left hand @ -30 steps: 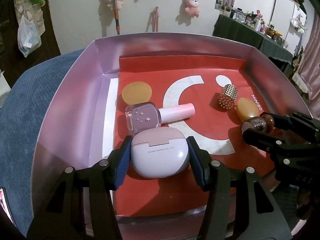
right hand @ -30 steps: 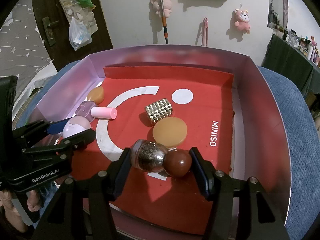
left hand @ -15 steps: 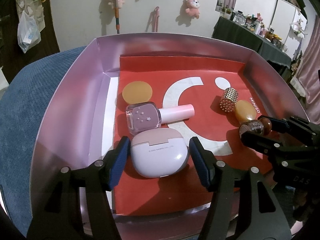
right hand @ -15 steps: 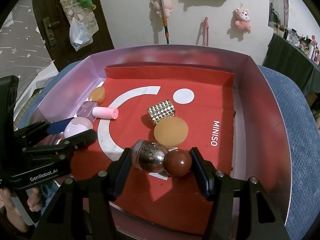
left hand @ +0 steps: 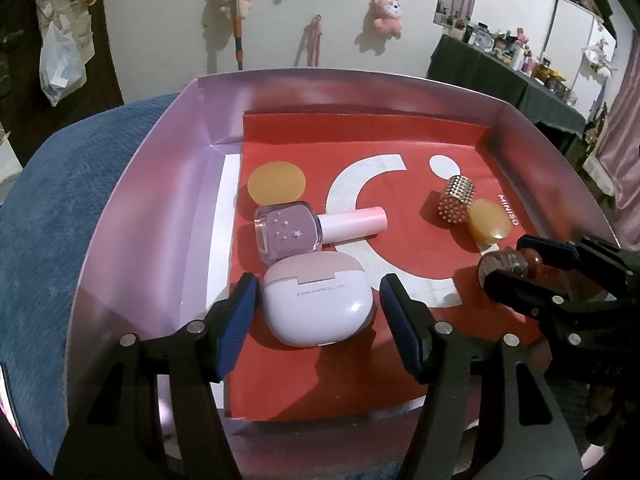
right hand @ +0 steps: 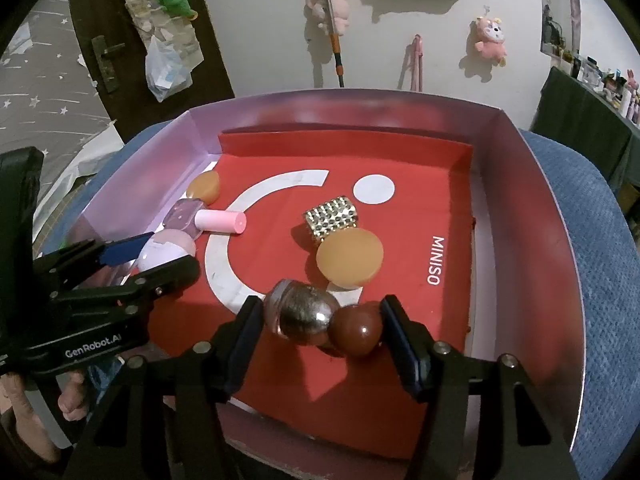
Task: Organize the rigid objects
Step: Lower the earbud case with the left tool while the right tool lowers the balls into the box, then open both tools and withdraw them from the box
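Note:
A pale lilac earbud case (left hand: 316, 304) lies near the front left of the red liner inside a pink box (left hand: 340, 76). My left gripper (left hand: 318, 280) straddles it, open, with a gap on each side of the case. A round silvery bottle with a brown ball cap (right hand: 300, 314) lies on its side at the liner's front. My right gripper (right hand: 320, 304) stands around it, its jaws opening. The pads sit just off the bottle's base and cap. In the right wrist view the left gripper (right hand: 170, 252) and the case (right hand: 166, 254) show at the left.
Also on the liner lie a lilac nail polish bottle (left hand: 288, 232), an amber disc (left hand: 276, 186), a gold studded cylinder (right hand: 330, 216) and a second amber disc (right hand: 350, 256). The box rests on a blue cushion (left hand: 48, 220). A hand (right hand: 72, 400) holds the left gripper.
The left jaws have spread away from the earbud case, which stays on the liner. The right jaws have widened a little around the bottle. Neither hand has shifted.

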